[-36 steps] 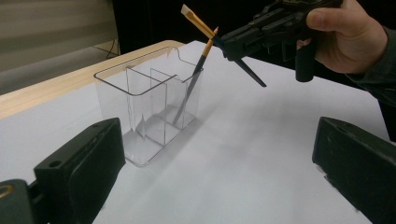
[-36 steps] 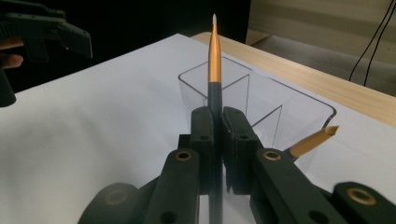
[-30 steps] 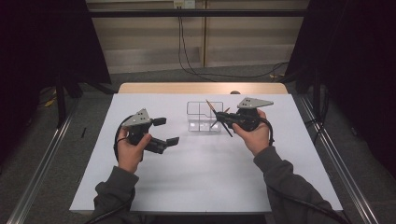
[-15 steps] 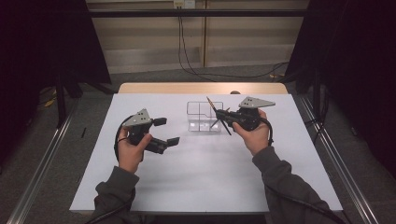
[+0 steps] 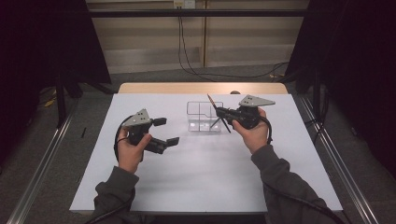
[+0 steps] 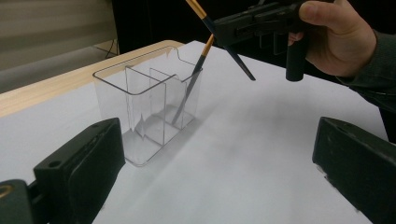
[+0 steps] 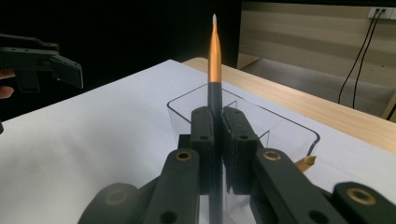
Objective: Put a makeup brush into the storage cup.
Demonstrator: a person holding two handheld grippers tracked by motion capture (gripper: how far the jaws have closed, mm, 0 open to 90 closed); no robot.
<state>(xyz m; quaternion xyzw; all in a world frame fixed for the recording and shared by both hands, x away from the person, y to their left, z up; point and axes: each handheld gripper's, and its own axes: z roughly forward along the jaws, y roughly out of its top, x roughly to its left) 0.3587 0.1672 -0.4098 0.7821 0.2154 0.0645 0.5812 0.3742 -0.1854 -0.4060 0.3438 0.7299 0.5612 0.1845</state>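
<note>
- The left gripper [image 5: 162, 132] hovers over the near-left part of the white table [image 5: 196, 182], its jaws spread wide with nothing between them.
- In the left gripper view those jaws frame bare tabletop, with the clear box [image 6: 149, 109] beyond them.
- The right gripper [image 5: 219, 112] is held just right of the box, its jaws clamped tight on a brush [image 7: 214, 51].
- That brush has a dark shaft, an orange upper section and a pale tip, and it slants across the jaws, above the box's right end.
- The clear box [image 5: 203, 116] stands upright mid-table, split into compartments.
- A second brush [image 6: 191, 84] leans inside its right-hand compartment, the orange end above the rim.
</note>
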